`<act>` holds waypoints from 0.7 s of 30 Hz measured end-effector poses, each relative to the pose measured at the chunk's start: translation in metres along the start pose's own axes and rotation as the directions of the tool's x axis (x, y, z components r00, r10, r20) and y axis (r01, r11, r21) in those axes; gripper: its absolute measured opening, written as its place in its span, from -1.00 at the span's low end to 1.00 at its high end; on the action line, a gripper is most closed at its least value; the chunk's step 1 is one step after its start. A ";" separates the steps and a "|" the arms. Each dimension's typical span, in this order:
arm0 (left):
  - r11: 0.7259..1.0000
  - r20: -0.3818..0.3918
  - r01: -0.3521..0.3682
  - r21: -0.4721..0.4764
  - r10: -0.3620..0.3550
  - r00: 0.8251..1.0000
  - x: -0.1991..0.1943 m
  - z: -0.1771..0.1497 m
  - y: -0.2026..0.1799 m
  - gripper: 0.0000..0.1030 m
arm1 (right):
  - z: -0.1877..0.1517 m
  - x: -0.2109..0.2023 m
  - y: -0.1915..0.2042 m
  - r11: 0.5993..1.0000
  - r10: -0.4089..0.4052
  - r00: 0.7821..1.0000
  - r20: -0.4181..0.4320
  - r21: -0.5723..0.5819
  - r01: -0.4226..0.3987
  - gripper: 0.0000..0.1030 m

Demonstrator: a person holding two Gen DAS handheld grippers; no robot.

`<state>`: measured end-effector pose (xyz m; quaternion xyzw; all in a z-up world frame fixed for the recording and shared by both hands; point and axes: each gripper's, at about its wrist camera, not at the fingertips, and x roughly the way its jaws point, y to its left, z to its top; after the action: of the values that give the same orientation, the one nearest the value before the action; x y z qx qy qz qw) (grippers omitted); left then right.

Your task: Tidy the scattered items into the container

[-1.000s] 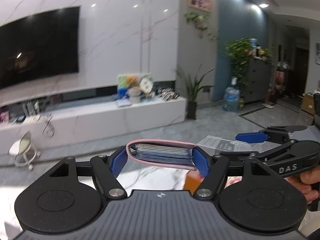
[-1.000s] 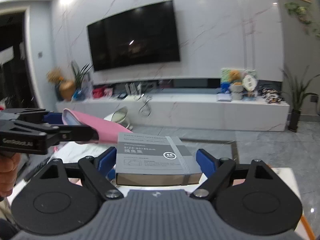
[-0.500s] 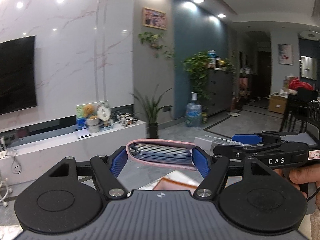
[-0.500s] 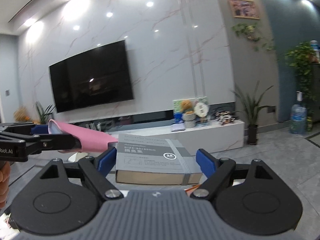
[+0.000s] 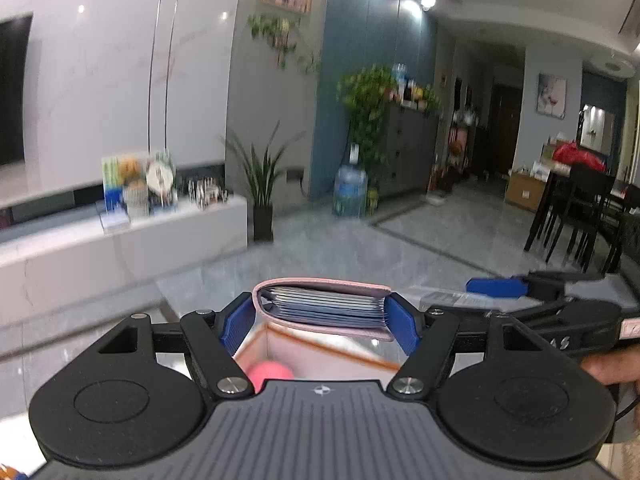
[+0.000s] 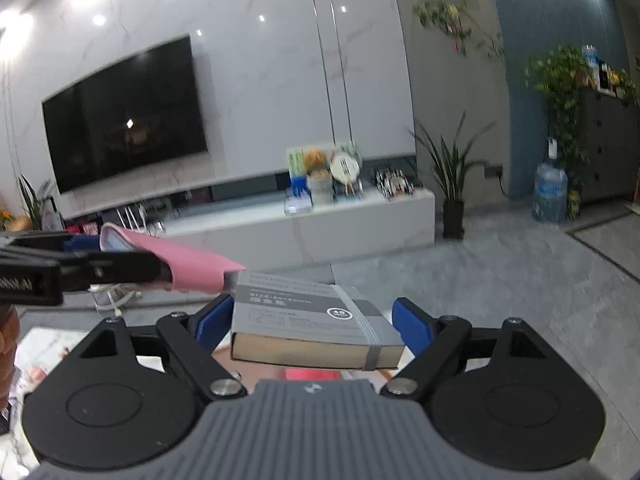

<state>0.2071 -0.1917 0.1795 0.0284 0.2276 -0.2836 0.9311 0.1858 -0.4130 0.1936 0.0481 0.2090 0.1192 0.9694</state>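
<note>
Pink card holder (image 5: 324, 306) is sitting pinched in my left hand-held gripper (image 5: 322, 320), above the container (image 5: 320, 354); my right hand-held gripper (image 6: 310, 320) is clamping the grey notebook (image 6: 308, 312) alongside.

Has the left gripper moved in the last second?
Yes. The left gripper, shut on the pink wallet, swung right: the TV slid to the left edge.

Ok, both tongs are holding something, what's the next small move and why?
Probably lower the left tongs and release: they grip the pink card holder right above the open container, where a pink ball already lies.
</note>
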 end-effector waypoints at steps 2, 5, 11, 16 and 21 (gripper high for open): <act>1.000 -0.034 0.000 -0.011 -0.001 0.999 0.012 -0.010 0.007 0.61 | -0.007 0.015 -0.005 1.000 -0.013 0.999 -0.046 0.004 0.013 0.69; 0.999 -0.075 -0.001 -0.033 -0.002 0.997 0.031 -0.022 0.018 0.61 | -0.018 0.035 -0.011 1.000 -0.022 0.994 -0.111 0.001 0.023 0.69; 0.999 -0.193 -0.014 -0.034 0.007 0.981 0.073 -0.049 0.035 0.60 | -0.037 0.064 -0.017 1.000 -0.022 0.976 -0.215 -0.006 0.021 0.68; 0.999 -0.247 -0.030 -0.044 0.019 0.969 0.094 -0.068 0.044 0.61 | -0.049 0.082 -0.019 0.999 -0.034 0.960 -0.279 -0.022 0.029 0.68; 0.998 -0.283 -0.044 -0.046 0.029 0.959 0.109 -0.079 0.052 0.60 | -0.059 0.101 -0.023 0.998 -0.052 0.941 -0.335 -0.035 0.043 0.68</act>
<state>0.2828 -0.1902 0.0568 0.0486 0.3649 -0.2533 0.8946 0.2548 -0.4077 0.0968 0.0086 0.3708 0.1051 0.9227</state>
